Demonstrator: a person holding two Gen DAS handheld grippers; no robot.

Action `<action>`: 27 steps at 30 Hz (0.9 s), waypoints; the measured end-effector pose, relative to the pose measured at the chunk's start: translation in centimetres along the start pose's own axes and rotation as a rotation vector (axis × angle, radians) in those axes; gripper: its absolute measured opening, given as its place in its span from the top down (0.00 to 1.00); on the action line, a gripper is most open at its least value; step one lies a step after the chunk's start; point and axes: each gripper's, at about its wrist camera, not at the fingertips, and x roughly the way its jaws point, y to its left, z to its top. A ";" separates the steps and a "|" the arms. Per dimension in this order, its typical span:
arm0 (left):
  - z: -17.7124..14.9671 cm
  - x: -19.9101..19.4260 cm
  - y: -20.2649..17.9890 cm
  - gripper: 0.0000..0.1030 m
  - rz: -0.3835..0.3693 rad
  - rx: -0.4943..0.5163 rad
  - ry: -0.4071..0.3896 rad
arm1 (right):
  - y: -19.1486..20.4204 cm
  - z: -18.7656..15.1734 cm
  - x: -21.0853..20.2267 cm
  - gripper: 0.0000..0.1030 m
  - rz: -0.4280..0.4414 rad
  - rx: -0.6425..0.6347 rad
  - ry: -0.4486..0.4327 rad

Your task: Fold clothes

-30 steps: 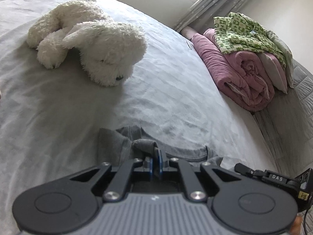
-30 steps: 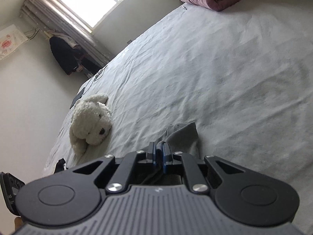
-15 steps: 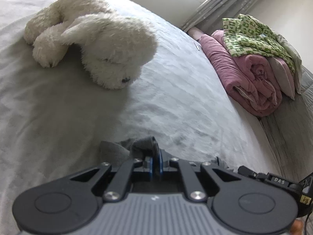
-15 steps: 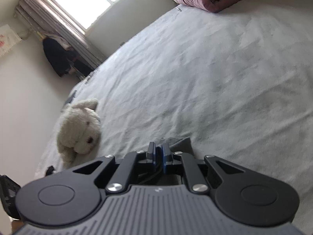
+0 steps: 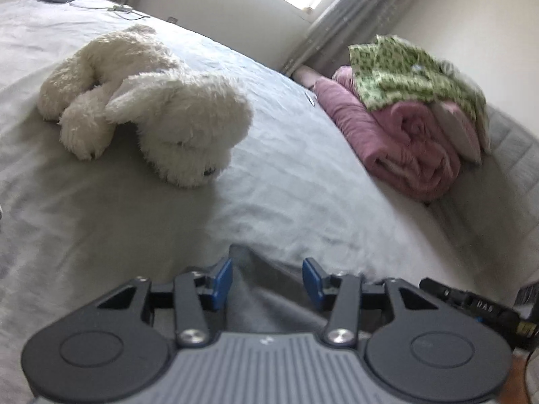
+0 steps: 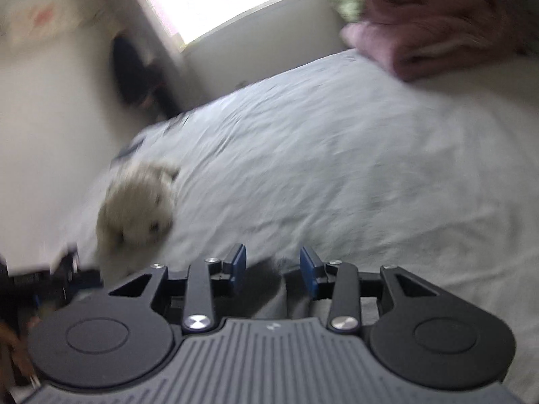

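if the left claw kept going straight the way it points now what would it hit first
Most likely the grey garment lying between its opening pads, then the bed sheet just beyond. The left claw points downward at the bed. The white plush dog sits off to the left, probably out of line, though depth is hard to judge.

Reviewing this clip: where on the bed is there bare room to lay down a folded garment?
Bare sheet lies between the plush dog and the pink rolled blanket, beyond the grey garment. It is crowded at the blanket pile under the green patterned cloth and around the dog.
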 end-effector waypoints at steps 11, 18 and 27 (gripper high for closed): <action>-1.8 2.3 -0.7 0.59 0.007 0.192 0.011 | 1.3 -0.5 4.7 0.62 0.012 -0.259 0.104; -1.6 1.4 1.0 0.95 -0.024 0.070 -0.011 | 1.3 -1.4 3.5 0.93 -0.003 -0.244 0.055; -1.9 2.6 3.5 0.93 -0.014 -0.126 0.019 | 0.8 -0.9 5.7 0.93 -0.094 -0.106 0.070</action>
